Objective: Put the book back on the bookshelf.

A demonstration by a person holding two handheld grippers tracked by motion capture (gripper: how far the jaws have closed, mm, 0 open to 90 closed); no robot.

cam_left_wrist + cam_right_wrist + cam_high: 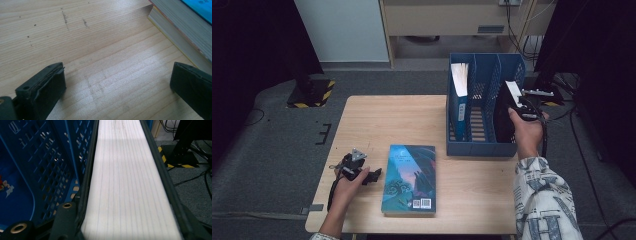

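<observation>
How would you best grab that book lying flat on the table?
Probably by its long left edge, coming in low from the left. The book lies flat, cover up, so only its thin sides offer a hold. The left gripper sits open beside that edge, apart from it; one jaw would need to slip underneath.

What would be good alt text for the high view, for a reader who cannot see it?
The right gripper holds a black-covered book upright at the rightmost slot of a blue file rack on a wooden table. The left gripper, open, rests beside a teal book lying flat.
</observation>
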